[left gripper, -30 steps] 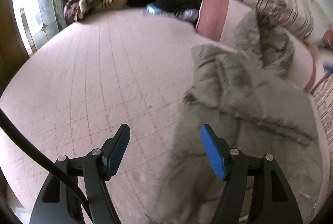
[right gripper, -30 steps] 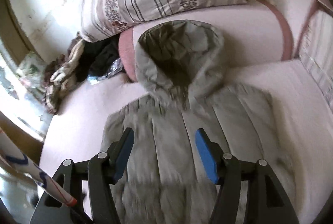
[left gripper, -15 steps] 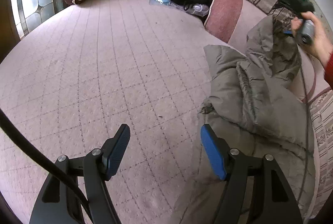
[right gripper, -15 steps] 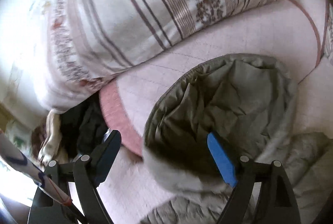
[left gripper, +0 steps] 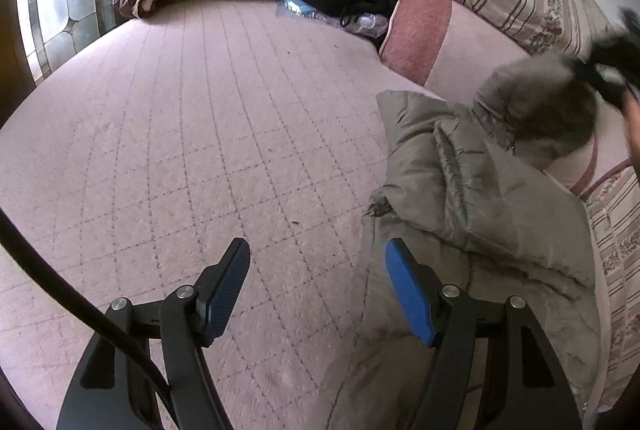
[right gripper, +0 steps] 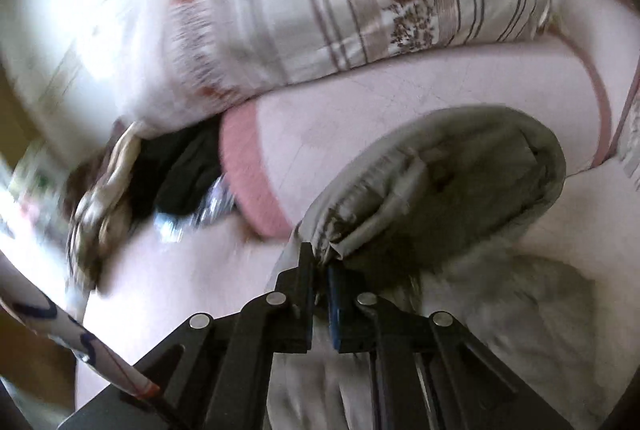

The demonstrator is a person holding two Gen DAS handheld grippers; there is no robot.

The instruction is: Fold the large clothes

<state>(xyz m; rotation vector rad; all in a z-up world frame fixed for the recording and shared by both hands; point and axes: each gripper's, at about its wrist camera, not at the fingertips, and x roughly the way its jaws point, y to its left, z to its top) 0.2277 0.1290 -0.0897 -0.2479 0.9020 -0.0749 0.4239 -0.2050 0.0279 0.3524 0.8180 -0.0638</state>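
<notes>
Left gripper (left gripper: 318, 286): fingers spread wide, holding nothing, poised over the pink quilted bedcover (left gripper: 192, 134). The grey hooded puffer jacket (left gripper: 472, 198) lies ahead and to its right, the near hem just beside the blue pad. Right gripper (right gripper: 320, 270): fingers pressed together, pinching the rim of the jacket's hood (right gripper: 460, 182), which rises directly ahead of it. A striped floral pillow (right gripper: 320, 2) lies beyond the hood.

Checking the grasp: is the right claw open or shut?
Shut on the hood: the right claw has its jaws nearly together, pinching the rim of the grey jacket's hood.
</notes>
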